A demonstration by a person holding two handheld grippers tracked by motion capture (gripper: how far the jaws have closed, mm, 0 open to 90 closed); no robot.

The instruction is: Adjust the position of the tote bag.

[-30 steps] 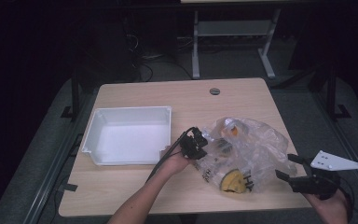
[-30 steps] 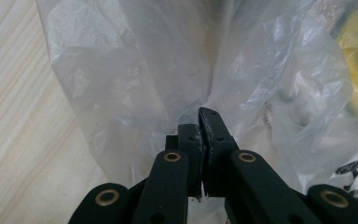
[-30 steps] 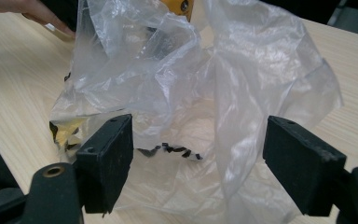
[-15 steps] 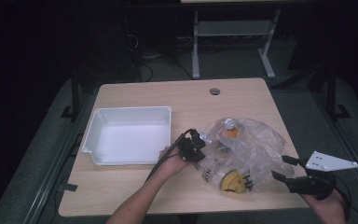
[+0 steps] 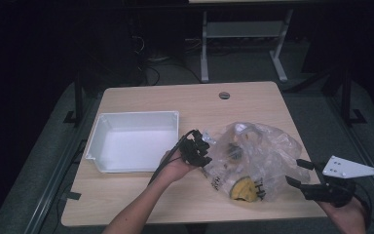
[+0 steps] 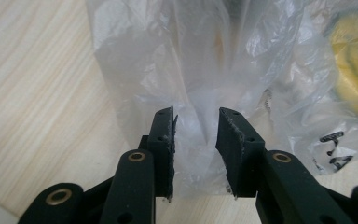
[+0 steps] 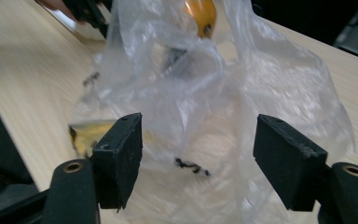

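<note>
A crumpled clear plastic bag [image 5: 265, 146] lies on the right half of the wooden table [image 5: 199, 102]. Inside it are a yellow round item [image 5: 243, 187] and small dark parts. My left gripper [image 5: 202, 146] sits at the bag's left edge. Its jaws have just been opening. In the left gripper view a fold of the bag [image 6: 205, 60] stands loose between them [image 6: 196, 121], not pinched. My right gripper [image 5: 294, 171] is open at the bag's right side. Its wide jaws [image 7: 198, 140] face the bag [image 7: 191, 84] without touching it, and an orange item [image 7: 200, 11] shows through the film.
A white empty bin [image 5: 136, 115] stands just left of my left hand. A small round hole [image 5: 224, 95] is in the tabletop near the far edge. Beyond the table stand a dark floor and a metal stand [image 5: 204, 48].
The left gripper's jaws have parted and released the bag's edge. The bag has settled slightly. Both hands have stayed about where they were.
</note>
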